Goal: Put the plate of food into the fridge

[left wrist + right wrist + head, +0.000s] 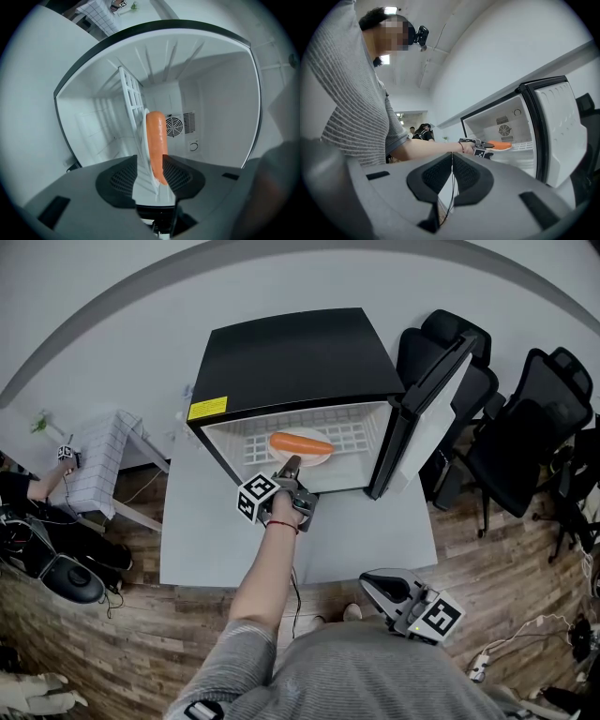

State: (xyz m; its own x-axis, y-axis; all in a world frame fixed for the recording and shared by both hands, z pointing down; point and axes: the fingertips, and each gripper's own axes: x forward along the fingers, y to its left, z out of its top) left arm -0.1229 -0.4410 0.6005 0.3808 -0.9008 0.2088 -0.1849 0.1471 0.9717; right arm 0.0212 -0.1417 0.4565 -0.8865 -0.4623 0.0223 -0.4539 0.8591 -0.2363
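The black fridge (291, 357) fills the upper centre of the head view, its door (427, 413) swung open to the right. On the wire shelf (354, 435) inside rests the plate (320, 457), carrying an orange food piece (300, 442). The left gripper (291, 465) has its jaws wide, straddling the plate's near rim without pressing it. The right gripper (368, 581), at lower right, is closed on nothing.

The plate looks placed, so the left gripper should draw straight back and level, jaws wide, clear of the rim.

Count: one fridge, one door, one shelf, one plate, one food piece, two grippers.
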